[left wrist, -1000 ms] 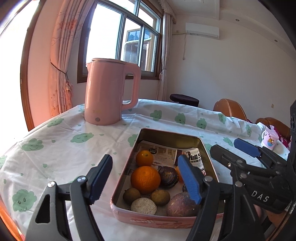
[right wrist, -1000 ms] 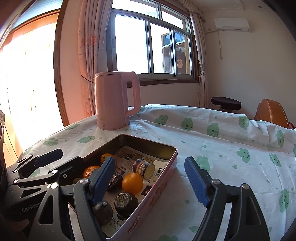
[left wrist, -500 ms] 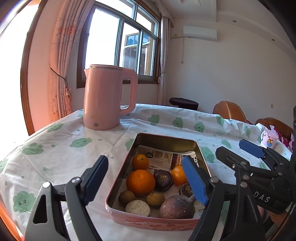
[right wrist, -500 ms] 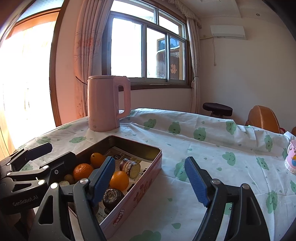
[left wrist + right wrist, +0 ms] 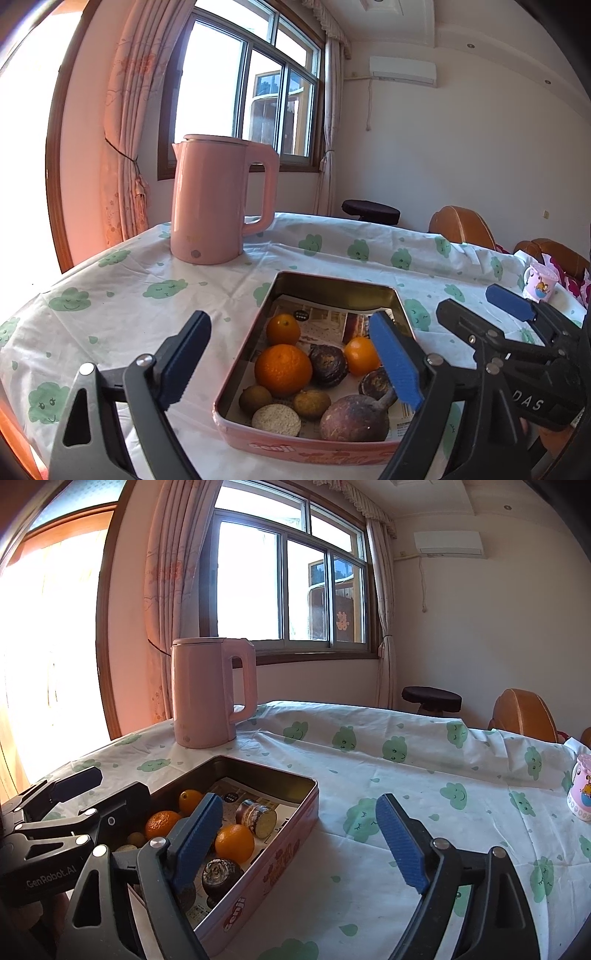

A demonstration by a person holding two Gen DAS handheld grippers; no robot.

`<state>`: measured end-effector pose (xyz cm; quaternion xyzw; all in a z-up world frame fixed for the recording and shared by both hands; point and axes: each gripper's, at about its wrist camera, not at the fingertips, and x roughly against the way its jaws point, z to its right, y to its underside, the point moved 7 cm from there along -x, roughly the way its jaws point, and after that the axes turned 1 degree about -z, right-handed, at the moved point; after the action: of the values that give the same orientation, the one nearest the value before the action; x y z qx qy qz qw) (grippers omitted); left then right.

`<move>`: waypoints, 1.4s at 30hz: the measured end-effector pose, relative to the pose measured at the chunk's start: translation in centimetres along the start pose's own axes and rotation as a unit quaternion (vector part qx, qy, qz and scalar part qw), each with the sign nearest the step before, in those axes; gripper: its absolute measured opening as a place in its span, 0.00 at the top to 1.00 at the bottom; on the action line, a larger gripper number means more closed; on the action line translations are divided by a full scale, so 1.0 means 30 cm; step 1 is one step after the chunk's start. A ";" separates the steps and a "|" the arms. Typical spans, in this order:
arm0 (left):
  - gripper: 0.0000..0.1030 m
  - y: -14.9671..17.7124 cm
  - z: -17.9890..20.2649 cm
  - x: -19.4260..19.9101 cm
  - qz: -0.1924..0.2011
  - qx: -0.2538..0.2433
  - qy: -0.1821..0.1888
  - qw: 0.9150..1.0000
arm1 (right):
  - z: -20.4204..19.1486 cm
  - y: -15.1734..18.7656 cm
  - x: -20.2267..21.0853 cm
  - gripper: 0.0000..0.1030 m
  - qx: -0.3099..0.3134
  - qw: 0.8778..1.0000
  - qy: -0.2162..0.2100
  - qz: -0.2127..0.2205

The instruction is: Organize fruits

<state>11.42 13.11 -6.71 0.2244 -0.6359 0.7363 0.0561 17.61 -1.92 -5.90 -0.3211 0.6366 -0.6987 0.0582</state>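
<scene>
I see the pink tin near me on the table, paper-lined — three oranges, dark round fruits and small brown ones inside. My left gripper and right gripper have just been opening — both spread, nothing between them.

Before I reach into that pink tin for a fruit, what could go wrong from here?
1. The fruits lie packed together in the tin: closing on the big orange may nudge the dark fruit touching it.
2. Both grippers hang close by the tin; the left gripper and right gripper, both open and empty, could bump each other.
3. The tin's wall may catch a finger coming in low.
</scene>
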 end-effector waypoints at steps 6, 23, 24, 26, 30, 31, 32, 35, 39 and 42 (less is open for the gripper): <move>0.11 -0.002 -0.002 0.000 0.001 -0.001 -0.002 1.000 | -0.001 -0.001 -0.002 0.15 -0.001 1.000 0.001 0.000; 0.00 -0.009 0.002 0.016 0.013 -0.010 -0.021 1.000 | 0.023 -0.001 0.003 0.12 -0.017 1.000 0.011 0.005; 0.00 -0.009 0.001 0.016 0.013 -0.009 -0.023 1.000 | 0.023 -0.001 0.005 0.12 -0.018 1.000 0.012 0.007; 0.00 -0.010 0.003 0.019 0.014 -0.011 -0.021 1.000 | 0.024 -0.002 0.009 0.11 -0.018 1.000 0.013 0.008; 0.00 -0.013 0.001 0.024 0.021 -0.012 -0.024 0.999 | 0.026 -0.003 0.008 0.11 -0.020 1.000 0.015 0.008; 0.00 -0.014 0.001 0.027 0.023 -0.011 -0.024 0.999 | 0.028 -0.003 0.008 0.11 -0.022 1.000 0.015 0.008; 0.00 -0.016 -0.001 0.028 0.025 -0.010 -0.026 0.999 | 0.031 -0.003 0.008 0.11 -0.024 1.000 0.015 0.008; 0.00 -0.015 -0.002 0.030 0.025 -0.009 -0.030 0.999 | 0.041 -0.002 0.010 0.11 -0.031 0.999 0.016 0.008; 0.00 -0.011 -0.001 0.025 0.021 -0.010 -0.037 0.999 | 0.047 -0.001 0.009 0.11 -0.035 0.999 0.019 0.007; 0.00 -0.009 -0.003 0.023 0.019 -0.010 -0.040 0.999 | 0.047 -0.001 0.008 0.11 -0.034 0.999 0.020 0.006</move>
<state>10.89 13.09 -6.20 0.2412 -0.6489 0.7214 0.0185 18.17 -3.24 -5.82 -0.3052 0.6632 -0.6823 0.0387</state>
